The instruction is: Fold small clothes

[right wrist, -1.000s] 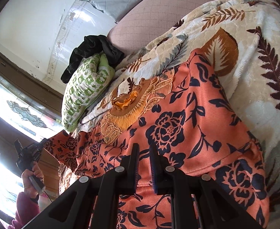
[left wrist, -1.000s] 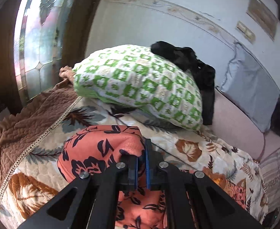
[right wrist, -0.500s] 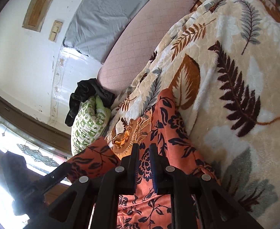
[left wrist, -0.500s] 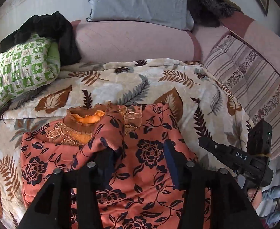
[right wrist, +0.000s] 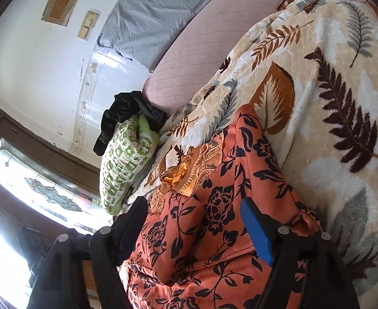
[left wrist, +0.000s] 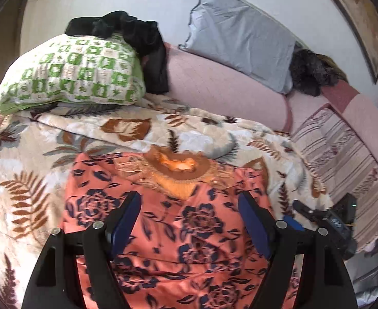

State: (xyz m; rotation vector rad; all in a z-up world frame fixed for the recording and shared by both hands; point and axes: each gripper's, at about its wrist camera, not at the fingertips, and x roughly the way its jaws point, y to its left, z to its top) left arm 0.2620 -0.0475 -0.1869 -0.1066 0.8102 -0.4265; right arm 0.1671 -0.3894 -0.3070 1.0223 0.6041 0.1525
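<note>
Leaf-print blanket bears the orange floral garment, sides folded inward; left gripper and right gripper opening, nothing pinched; further folds remain.

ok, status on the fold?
Both hand-held grippers opening, left and right, nothing pinched. Orange floral garment flat on leaf-print blanket, sides folded in. Nothing in the way.

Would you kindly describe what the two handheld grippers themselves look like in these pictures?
Both are matte black plastic. The left gripper has two angular fingers with triangular cut-outs, round silver rivets at the joints and blue pads on the inner faces. The right gripper is built the same way; one blue pad shows, the other finger looks dark. In the left view its black body bears small white lettering.
</note>
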